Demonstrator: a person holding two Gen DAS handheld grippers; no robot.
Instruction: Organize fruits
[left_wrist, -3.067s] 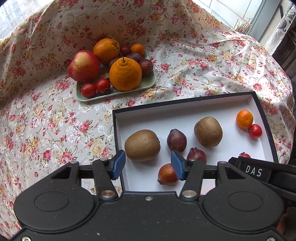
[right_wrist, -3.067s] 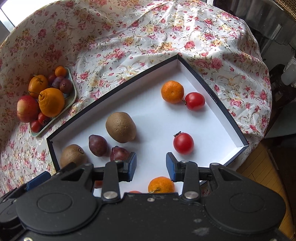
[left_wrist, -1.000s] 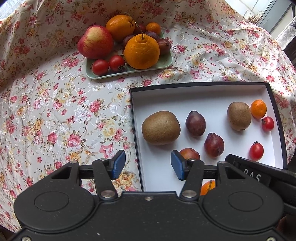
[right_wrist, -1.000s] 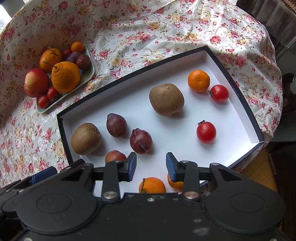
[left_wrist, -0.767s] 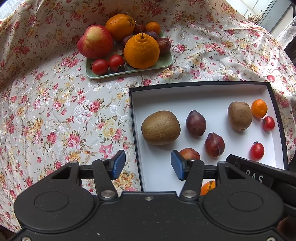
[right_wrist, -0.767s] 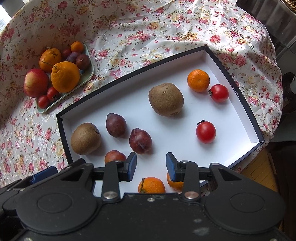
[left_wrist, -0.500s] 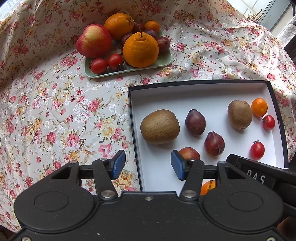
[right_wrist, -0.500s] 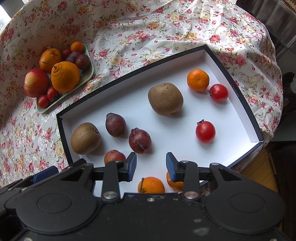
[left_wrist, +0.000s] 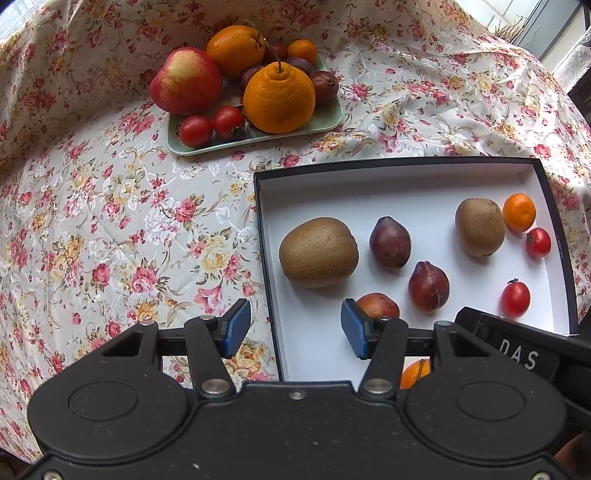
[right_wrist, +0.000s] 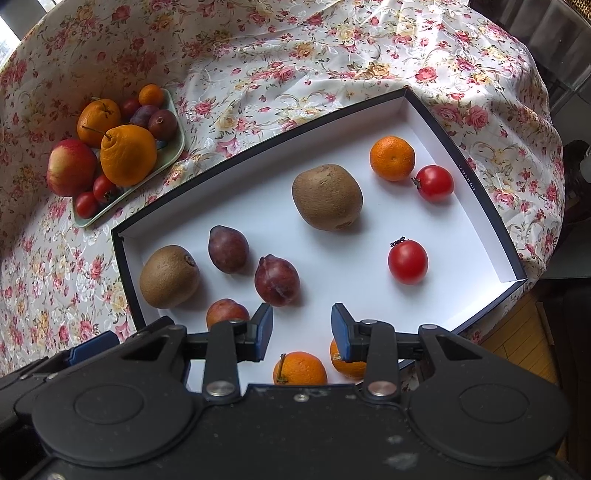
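A black-rimmed white box (left_wrist: 406, 184) (right_wrist: 258, 177) holds two kiwis (left_wrist: 318, 252) (right_wrist: 327, 197), three plums (left_wrist: 390, 242) (right_wrist: 276, 280), small oranges (right_wrist: 392, 158) (right_wrist: 300, 368) and two tomatoes (right_wrist: 407, 261) (left_wrist: 515, 298). A green plate (left_wrist: 317, 123) (right_wrist: 173, 147) at the back left carries an apple (left_wrist: 185, 85), two big oranges (left_wrist: 279, 96), plums and tomatoes. My left gripper (left_wrist: 294, 329) is open and empty over the box's near left edge. My right gripper (right_wrist: 302, 331) is open and empty above the box's near side.
A floral cloth (left_wrist: 110, 221) covers the round table. The table edge falls away to the right of the box (right_wrist: 546, 206), with wooden floor (right_wrist: 517, 332) below.
The left view has shifted slightly left and closer towards the plate since a second ago. The right gripper has barely moved. Both stay open and the fruit lies where it was.
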